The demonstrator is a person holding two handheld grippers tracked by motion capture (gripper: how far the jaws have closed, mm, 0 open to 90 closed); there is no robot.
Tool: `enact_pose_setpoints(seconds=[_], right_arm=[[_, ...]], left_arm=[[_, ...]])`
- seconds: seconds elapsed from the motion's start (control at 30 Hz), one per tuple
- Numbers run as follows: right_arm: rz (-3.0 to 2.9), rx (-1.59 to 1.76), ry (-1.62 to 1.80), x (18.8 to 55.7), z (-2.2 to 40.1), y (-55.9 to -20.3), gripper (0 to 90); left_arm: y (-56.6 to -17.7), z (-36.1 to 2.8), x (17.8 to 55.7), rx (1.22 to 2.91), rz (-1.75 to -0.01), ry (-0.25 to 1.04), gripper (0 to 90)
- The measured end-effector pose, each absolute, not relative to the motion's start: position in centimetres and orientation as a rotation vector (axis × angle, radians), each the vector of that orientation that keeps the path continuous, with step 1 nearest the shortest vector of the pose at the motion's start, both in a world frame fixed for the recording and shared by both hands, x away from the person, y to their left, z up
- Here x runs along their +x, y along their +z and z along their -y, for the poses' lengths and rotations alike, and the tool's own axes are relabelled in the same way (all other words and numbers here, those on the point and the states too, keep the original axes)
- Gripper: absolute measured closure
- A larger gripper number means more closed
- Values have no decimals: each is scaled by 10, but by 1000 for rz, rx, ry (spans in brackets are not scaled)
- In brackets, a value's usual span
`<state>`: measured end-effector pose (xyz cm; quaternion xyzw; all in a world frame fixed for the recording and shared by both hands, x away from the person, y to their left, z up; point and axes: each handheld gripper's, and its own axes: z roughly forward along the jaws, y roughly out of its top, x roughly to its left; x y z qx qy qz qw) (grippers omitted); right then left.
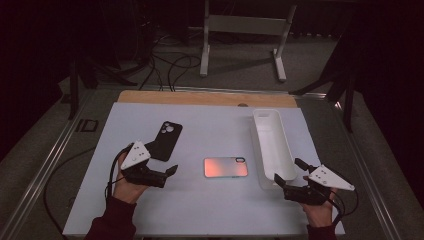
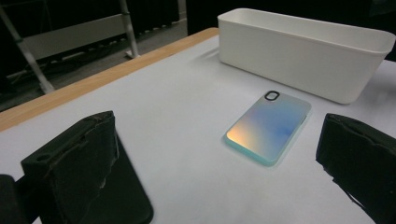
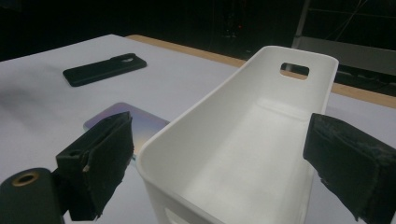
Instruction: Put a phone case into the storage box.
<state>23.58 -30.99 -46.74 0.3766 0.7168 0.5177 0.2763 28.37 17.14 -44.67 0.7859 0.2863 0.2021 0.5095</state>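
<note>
An iridescent phone case (image 1: 225, 167) (image 2: 268, 126) lies flat mid-table, its camera hole toward the white bin. A black phone case (image 1: 166, 140) (image 3: 103, 69) lies to its left, farther back. My left gripper (image 1: 162, 159) (image 2: 212, 149) is open and empty, its jaws pointing right at the iridescent case, one jaw over the black case's near end (image 2: 126, 196). At the near end of the long white bin (image 1: 272, 147) (image 3: 261, 135) my right gripper (image 1: 288, 171) (image 3: 222, 151) stands open, its jaws either side of that end. The bin is empty.
A white mat (image 1: 210, 210) covers the table, with a wooden strip (image 1: 200, 97) along the far edge. On the floor beyond it are a metal stand (image 1: 240, 30) and cables. The bin's side wall (image 2: 299, 65) rises just behind the iridescent case.
</note>
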Motion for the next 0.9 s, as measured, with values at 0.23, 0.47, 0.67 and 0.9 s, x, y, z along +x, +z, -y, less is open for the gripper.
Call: enact_pose_setpoints(seconds=[0.23,0.47,0.67,0.9], right_arm=[[-1924,1010,1392,236,310,-467,82],[-1927,1010,1390,236,310,-467,82],[-1928,1009,1390,236,310,-467,82],[-1930,1011,1388,236,310,-468,82]], left_arm=[[-448,-159,290,1906,-669,472,0],[-451,-147,297,1918,-650,452,0],[-454,-139,302,1927,-638,439,0],[-456,-133,306,1932,-631,426,0]])
